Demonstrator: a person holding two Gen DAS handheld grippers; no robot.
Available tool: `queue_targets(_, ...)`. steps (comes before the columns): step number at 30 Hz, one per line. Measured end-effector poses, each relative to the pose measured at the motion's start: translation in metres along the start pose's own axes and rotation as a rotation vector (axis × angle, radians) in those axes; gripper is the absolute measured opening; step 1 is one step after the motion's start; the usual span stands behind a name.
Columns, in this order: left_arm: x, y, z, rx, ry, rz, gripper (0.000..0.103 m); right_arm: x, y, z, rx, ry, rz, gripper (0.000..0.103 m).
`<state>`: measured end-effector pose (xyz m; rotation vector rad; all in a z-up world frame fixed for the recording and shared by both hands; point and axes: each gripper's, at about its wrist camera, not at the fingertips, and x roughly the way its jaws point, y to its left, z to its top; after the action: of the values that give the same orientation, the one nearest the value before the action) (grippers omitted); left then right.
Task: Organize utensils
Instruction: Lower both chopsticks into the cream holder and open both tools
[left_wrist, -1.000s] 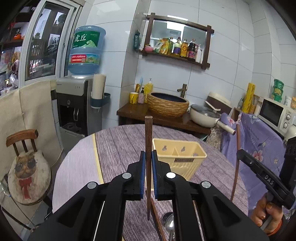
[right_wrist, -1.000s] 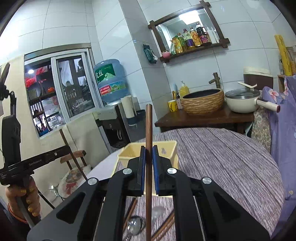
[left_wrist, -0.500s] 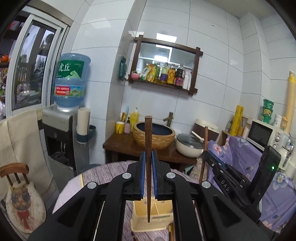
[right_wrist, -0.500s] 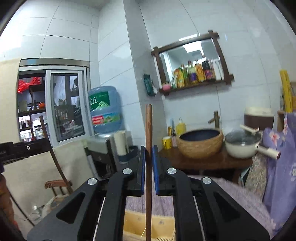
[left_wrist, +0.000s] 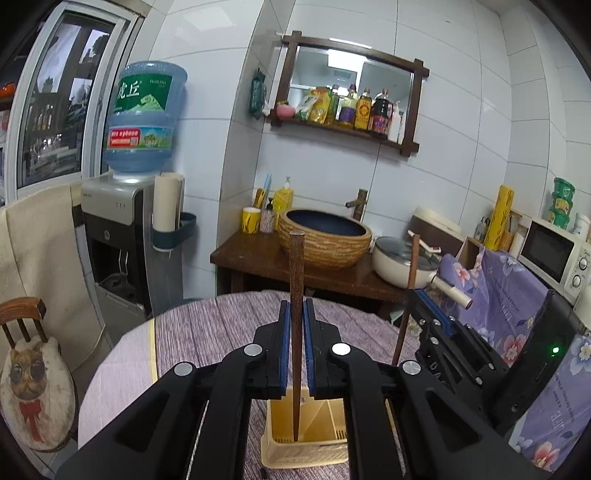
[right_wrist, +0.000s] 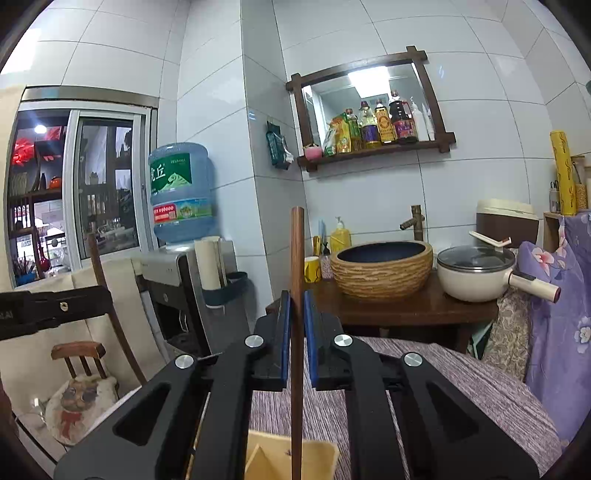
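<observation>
My left gripper is shut on a brown chopstick, held upright with its lower tip over the yellow utensil basket on the round table. My right gripper is shut on a second brown chopstick, also upright, its lower end above the basket's edge. In the left wrist view the right gripper stands to the right, with its chopstick through it. In the right wrist view the left gripper's body shows at the left edge.
The round table has a purple striped cloth. Behind it stand a wooden counter with a woven basin and a pot. A water dispenser and a chair stand left, a microwave right.
Both grippers rose with their chopsticks, then came down and tilted toward the basket. The basket sits directly below both chopstick tips now.
</observation>
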<state>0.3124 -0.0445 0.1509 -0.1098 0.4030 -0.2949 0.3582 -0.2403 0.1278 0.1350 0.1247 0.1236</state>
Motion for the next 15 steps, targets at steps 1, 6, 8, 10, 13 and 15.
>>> queue_targets(1,0.001,-0.001,-0.006,0.001,0.009,-0.004,0.008,-0.001,0.000,-0.003,-0.002,0.009,0.002,0.009)
queue_targets(6,0.008,-0.005,-0.026,0.019,0.049,-0.013,0.008,-0.011,-0.003,-0.021,-0.004,0.085,0.028,0.009)
queue_targets(8,0.012,-0.005,-0.034,0.021,0.070,-0.014,0.008,-0.010,-0.004,-0.028,-0.001,0.138,0.049,0.009)
queue_targets(10,0.017,-0.005,-0.041,0.021,0.093,-0.011,0.008,-0.012,-0.004,-0.034,-0.005,0.162,0.058,0.009)
queue_targets(13,0.024,-0.003,-0.050,0.021,0.120,-0.009,0.008,-0.013,-0.003,-0.045,-0.023,0.198,0.072,0.009)
queue_targets(15,0.027,-0.003,-0.056,0.025,0.125,-0.002,0.008,-0.013,-0.003,-0.049,-0.027,0.221,0.067,0.009)
